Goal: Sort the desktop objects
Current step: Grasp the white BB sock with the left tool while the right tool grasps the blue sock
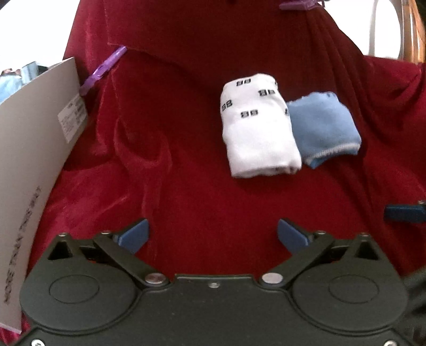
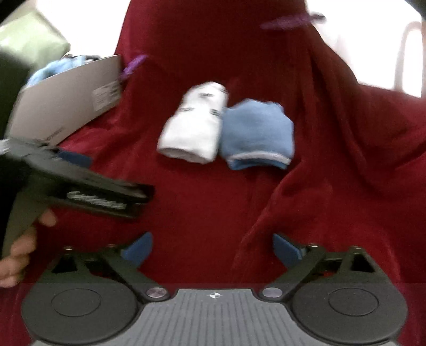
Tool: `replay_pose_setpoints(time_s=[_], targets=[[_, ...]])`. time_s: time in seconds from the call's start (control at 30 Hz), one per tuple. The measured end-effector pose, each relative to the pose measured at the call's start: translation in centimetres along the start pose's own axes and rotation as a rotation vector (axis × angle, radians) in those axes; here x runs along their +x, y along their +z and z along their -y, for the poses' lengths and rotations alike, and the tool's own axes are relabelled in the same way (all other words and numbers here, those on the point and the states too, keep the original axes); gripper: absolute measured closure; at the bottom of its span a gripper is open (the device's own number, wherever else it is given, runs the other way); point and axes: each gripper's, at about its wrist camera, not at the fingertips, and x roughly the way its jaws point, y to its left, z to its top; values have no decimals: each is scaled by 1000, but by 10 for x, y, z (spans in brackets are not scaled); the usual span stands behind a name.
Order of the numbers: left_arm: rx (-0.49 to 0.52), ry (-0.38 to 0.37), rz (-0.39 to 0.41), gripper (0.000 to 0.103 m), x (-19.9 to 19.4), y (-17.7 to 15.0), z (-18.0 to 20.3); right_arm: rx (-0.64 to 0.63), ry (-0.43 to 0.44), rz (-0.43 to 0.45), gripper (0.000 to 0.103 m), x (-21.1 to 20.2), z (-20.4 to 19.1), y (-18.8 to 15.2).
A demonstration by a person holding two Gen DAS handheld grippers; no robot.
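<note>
Left wrist view: the left gripper (image 1: 213, 235) is seen with its blue-padded jaws spread wide and nothing between them, only the crumpled dark red velvet cloth (image 1: 165, 165) beneath. Ahead and to the right on that cloth, a folded white sock with small black printed marks (image 1: 259, 126) is laid touching a folded light blue sock with a pale stitched hem (image 1: 323, 130) – the white one on the left, the blue one on the right. At the left edge a grey cardboard box with a white label (image 1: 34, 149) is seen, and a purple plastic clip (image 1: 102, 70) is pinned on the cloth just beside its far corner. A second purple clip (image 1: 299, 4) is seen at the top edge. One blue pad of the right gripper (image 1: 404, 213) is caught at the right border.

In the blurred right wrist view, the right gripper (image 2: 212, 251) is likewise shown fully spread and empty above the red cloth. The two socks are seen ahead of it, side by side and in contact. The left gripper is seen at the left, gripped by a person's hand (image 2: 18, 255) – well short of the socks, with the grey box behind it
</note>
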Motion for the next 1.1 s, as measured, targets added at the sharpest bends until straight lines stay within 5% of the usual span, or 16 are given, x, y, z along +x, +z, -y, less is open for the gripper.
replay_pose_setpoints(time_s=[0.13,0.27,0.4,0.53,0.67,0.77,1.1], targets=[[54,12,25,2,12,11,7,61,-86,8,4,21,30,16],[92,111,74,2,28,29,8,61,-213,39,4,36,52,32],[140,102,99,2,38,43,5,45,-318,61,5,50,67,45],[159,92,116,2,31,39,8,120,-263,59,11,43,82,46],[186,80,165,2,23,31,18,234,-117,126,11,7,85,40],[218,73,185,3,18,27,25,215,-97,190,10,-8,71,54],[210,-24,191,4,20,30,15,60,-154,121,17,75,32,104]])
